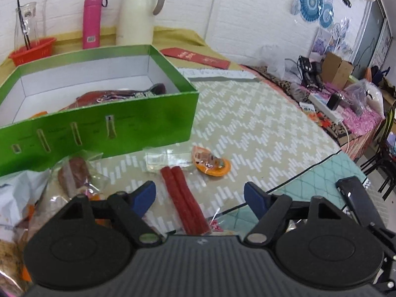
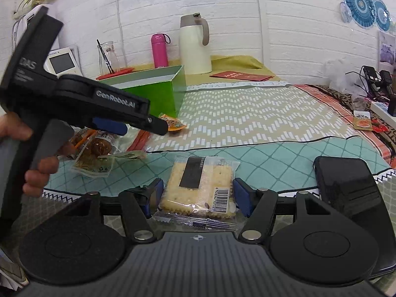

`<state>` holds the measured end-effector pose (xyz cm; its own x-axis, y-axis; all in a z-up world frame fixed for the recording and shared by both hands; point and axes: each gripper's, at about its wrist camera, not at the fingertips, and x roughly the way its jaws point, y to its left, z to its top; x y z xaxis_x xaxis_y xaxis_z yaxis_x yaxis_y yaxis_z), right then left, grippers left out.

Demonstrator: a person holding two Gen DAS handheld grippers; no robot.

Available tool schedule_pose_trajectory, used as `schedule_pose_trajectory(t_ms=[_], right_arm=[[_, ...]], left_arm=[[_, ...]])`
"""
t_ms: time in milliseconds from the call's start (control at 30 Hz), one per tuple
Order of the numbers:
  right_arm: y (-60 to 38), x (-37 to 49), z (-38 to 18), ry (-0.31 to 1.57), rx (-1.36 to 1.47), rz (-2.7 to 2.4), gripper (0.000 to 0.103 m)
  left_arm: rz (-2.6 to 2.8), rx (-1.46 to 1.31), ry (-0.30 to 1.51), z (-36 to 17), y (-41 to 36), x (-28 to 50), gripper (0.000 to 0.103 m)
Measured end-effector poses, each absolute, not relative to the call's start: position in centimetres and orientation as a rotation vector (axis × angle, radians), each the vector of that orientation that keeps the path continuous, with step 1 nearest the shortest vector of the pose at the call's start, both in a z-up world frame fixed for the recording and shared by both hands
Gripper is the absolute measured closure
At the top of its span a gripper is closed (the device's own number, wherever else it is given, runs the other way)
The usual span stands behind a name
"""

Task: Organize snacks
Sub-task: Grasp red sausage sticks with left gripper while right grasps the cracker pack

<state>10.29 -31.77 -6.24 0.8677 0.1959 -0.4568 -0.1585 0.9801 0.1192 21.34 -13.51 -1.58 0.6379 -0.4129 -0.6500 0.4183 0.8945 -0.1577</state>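
Note:
In the left wrist view my left gripper [image 1: 200, 195] is open above a clear packet of two red sticks [image 1: 184, 198] on the table. An orange sweet packet [image 1: 210, 162] lies just beyond, and a dark meat snack packet [image 1: 74, 175] to the left. The green box [image 1: 104, 123] stands behind with several snacks inside. In the right wrist view my right gripper [image 2: 198, 193] has its pads against both sides of a cracker packet [image 2: 198, 188]. The left gripper [image 2: 116, 109] also shows there, over brown snack packets [image 2: 96, 151].
A pink bottle [image 1: 92, 21], a cream jug [image 1: 138, 12] and a red basket [image 1: 32, 52] stand behind the box. A black phone [image 2: 346, 185] lies right of the crackers. Red envelopes [image 1: 195, 58] and clutter [image 1: 329, 94] sit at the far right.

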Motion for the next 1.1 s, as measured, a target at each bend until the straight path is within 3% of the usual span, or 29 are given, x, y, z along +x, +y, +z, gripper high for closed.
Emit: schedule_pose_trajectory(t_ms=[67, 100, 133, 200, 300, 333, 367, 400, 500, 533, 600, 667, 833, 1100], right_arm=[[-32.1, 10.3, -6.3, 0.483, 0.078, 0.181, 0.002], [-32.2, 10.3, -6.3, 0.483, 0.078, 0.180, 0.002], [-32.2, 10.3, -6.3, 0.483, 0.079, 0.178, 0.002], [-32.2, 10.4, -6.3, 0.480, 0.078, 0.176, 0.000], [-32.0, 10.6, -6.3, 0.483, 0.064, 0.169, 0.000], [-32.0, 10.7, -6.3, 0.485, 0.059, 0.167, 0.000], [-31.9, 10.9, -6.3, 0.486, 0.055, 0.166, 0.000], [-31.8, 11.0, -6.3, 0.488, 0.051, 0.163, 0.000], [-31.5, 11.2, -6.2, 0.494, 0.022, 0.158, 0.000], [-31.4, 11.3, -6.2, 0.492, 0.007, 0.159, 0.005], [-31.4, 11.4, -6.3, 0.489, -0.003, 0.161, 0.006], [-31.5, 11.4, -6.2, 0.492, 0.006, 0.161, 0.006], [-31.1, 11.1, -5.6, 0.495, 0.019, 0.182, 0.007], [-29.1, 10.8, -2.5, 0.425, -0.025, 0.214, 0.006]], left_arm=[[-0.473, 0.066, 0.742, -2.0, -14.3, 21.6, 0.019], [-0.482, 0.084, 0.751, -2.2, -14.6, 21.5, 0.026], [-0.486, 0.098, 0.751, -2.1, -14.7, 21.4, 0.056], [-0.517, 0.089, 0.765, -1.8, -14.6, 21.2, 0.067], [-0.535, 0.088, 0.773, -1.7, -14.5, 21.1, 0.064], [-0.531, 0.105, 0.770, -1.8, -14.7, 21.1, 0.040], [-0.522, 0.121, 0.773, -2.0, -14.9, 21.2, 0.027], [-0.524, 0.126, 0.770, -2.2, -15.1, 21.3, 0.023], [-0.539, 0.180, 0.740, -2.2, -15.9, 20.9, 0.054], [-0.551, 0.177, 0.741, -2.0, -15.9, 20.8, 0.060], [-0.564, 0.161, 0.743, -1.7, -15.7, 20.8, 0.063], [-0.577, 0.130, 0.736, -1.4, -15.1, 20.6, 0.073], [-0.592, 0.076, 0.747, -1.2, -13.8, 19.7, 0.083], [-0.626, -0.039, 0.660, 2.2, -9.8, 17.8, 0.083]])
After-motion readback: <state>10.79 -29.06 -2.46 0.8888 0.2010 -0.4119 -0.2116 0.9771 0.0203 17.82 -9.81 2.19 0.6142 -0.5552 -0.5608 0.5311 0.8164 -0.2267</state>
